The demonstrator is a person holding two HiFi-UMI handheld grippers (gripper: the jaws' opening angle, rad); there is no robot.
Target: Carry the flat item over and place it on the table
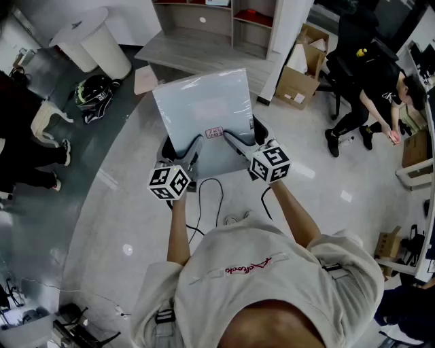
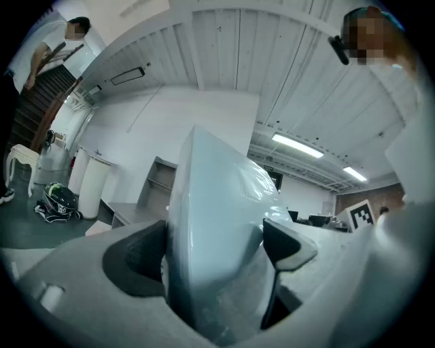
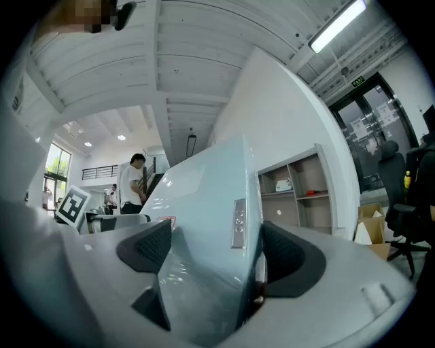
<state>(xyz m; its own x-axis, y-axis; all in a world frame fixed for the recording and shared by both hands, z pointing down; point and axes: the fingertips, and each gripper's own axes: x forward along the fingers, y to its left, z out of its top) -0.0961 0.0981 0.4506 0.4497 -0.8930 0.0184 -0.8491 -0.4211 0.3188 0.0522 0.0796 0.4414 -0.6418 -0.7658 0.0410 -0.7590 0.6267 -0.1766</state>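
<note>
Looking down through the head view, I saw the flat pale-blue plastic-wrapped panel (image 1: 204, 109) held out in front of the person. It hung above the glossy light-grey floor (image 1: 326, 197) and rested on nothing.

The left gripper (image 1: 192, 151) was clamped on the left of its near edge and the right gripper (image 1: 234, 141) on the right of that edge. A small red-bordered label (image 1: 214, 132) sat between them.

In the left gripper view, the dark ribbed pads (image 2: 136, 258) stood wide apart and pressed on either face of the panel, creasing the wrap. The right gripper view showed the same grip, its pads (image 3: 146, 248) on both faces beside a narrow grey sticker (image 3: 238, 223).

Beyond the panel's far edge stood an open shelf unit (image 1: 231, 20). A white round bin (image 1: 102, 44) and a black helmet (image 1: 93, 92) were off to the left, with brown cardboard boxes (image 1: 299, 71) and a seated person in dark clothes (image 1: 370, 95) to the right.
</note>
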